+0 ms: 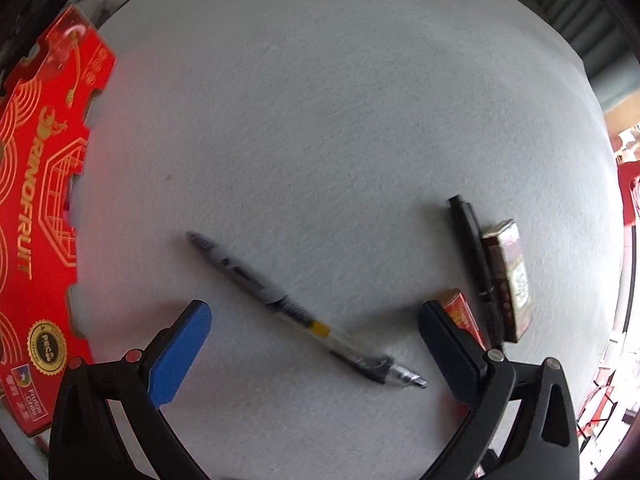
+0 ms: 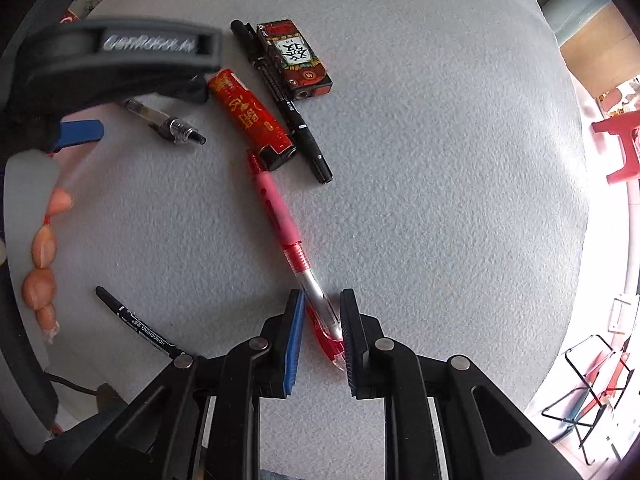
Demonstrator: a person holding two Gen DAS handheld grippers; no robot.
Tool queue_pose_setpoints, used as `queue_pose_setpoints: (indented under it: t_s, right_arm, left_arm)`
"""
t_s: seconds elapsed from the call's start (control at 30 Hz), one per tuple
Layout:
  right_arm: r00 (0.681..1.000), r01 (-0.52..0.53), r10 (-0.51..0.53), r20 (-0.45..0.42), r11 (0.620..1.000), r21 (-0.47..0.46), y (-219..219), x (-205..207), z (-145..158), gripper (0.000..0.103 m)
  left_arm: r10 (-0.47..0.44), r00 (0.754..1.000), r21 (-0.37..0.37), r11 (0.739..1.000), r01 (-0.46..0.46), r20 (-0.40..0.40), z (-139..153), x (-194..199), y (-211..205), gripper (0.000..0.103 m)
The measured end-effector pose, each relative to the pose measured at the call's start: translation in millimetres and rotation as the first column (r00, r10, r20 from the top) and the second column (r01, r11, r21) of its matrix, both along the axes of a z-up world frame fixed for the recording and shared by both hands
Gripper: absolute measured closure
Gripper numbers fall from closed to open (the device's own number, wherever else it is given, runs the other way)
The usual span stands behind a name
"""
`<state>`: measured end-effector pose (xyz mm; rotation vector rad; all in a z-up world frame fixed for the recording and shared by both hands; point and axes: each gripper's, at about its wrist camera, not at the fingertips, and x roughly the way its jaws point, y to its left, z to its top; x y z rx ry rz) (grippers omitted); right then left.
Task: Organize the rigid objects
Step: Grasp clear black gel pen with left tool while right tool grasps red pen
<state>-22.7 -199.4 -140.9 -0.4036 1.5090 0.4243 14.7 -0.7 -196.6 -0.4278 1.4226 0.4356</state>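
Observation:
In the left wrist view my left gripper [image 1: 316, 312] points down at the grey table, open, its blue pads [image 1: 180, 352] either side of a black-and-clear pen [image 1: 256, 280] that lies slantwise between them, untouched. My right gripper [image 2: 322, 296] is shut on the clear lower end of a red pen [image 2: 280, 216], whose far end reaches a red lighter [image 2: 250, 116]. Beside the lighter lie a black marker [image 2: 288, 100] and a dark patterned box [image 2: 294, 58]. These three also show in the left wrist view: lighter [image 1: 462, 314], marker [image 1: 474, 256], box [image 1: 508, 276].
A red printed cardboard box [image 1: 40, 200] lies along the table's left edge. A second black marker [image 2: 140, 326] lies near the right gripper's left side. A person's fingers [image 2: 44, 256] hold the left gripper [image 2: 120, 52]. A red stool [image 2: 616, 148] stands beyond the table.

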Motion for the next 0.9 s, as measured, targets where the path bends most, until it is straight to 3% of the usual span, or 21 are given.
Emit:
queue_pose_setpoints:
  t_s: [0.1, 0.2, 0.27, 0.33, 0.4, 0.5, 0.73, 0.8, 0.9]
  right_arm:
    - [1.0, 0.011, -0.011, -0.002, 1.0, -0.004, 8, -8, 2, 0.083]
    - [0.996, 0.085, -0.084, -0.011, 0.996, 0.004, -8, -5, 2, 0.083]
    - [0.992, 0.126, -0.126, -0.019, 0.992, 0.018, -15, 3, 1, 0.083]
    - [0.993, 0.115, -0.115, -0.013, 0.993, 0.013, -12, 8, 4, 0.083]
    - [0.998, 0.069, -0.069, 0.003, 0.998, -0.001, -5, 8, 4, 0.083]
    - [1.0, 0.026, -0.026, 0.008, 1.0, -0.014, -1, 8, 4, 0.083]
    - [1.0, 0.014, -0.014, 0.0, 1.0, -0.021, 1, 13, 5, 0.083]
    - [1.0, 0.008, -0.008, -0.008, 1.0, -0.026, 4, 7, 2, 0.089]
    - [0.999, 0.016, -0.017, -0.033, 1.0, -0.014, 5, 6, 2, 0.089]
  left_arm:
    - [-0.182, 0.981, 0.044, 0.983, 0.179, 0.07, 1, 7, -20, 0.0]
    - [-0.391, 0.91, 0.089, 0.92, 0.382, 0.137, 0, 10, -32, 0.0]
    - [-0.414, 0.9, 0.087, 0.91, 0.405, 0.137, -2, 10, -29, 0.0]
    - [-0.389, 0.913, 0.076, 0.921, 0.382, 0.125, -3, 9, -29, 0.0]
    - [-0.313, 0.943, 0.067, 0.949, 0.307, 0.116, -3, 11, -28, 0.0]
    - [-0.229, 0.967, 0.06, 0.973, 0.223, 0.11, 3, 15, -37, 0.0]
    - [-0.055, 0.995, 0.003, 0.998, 0.055, 0.088, 1, 14, -25, 0.001]
    - [-0.037, 0.996, 0.006, 0.999, 0.037, 0.08, 3, 15, -20, 0.008]
    - [-0.157, 0.982, 0.024, 0.988, 0.156, 0.105, 12, 14, -24, 0.045]
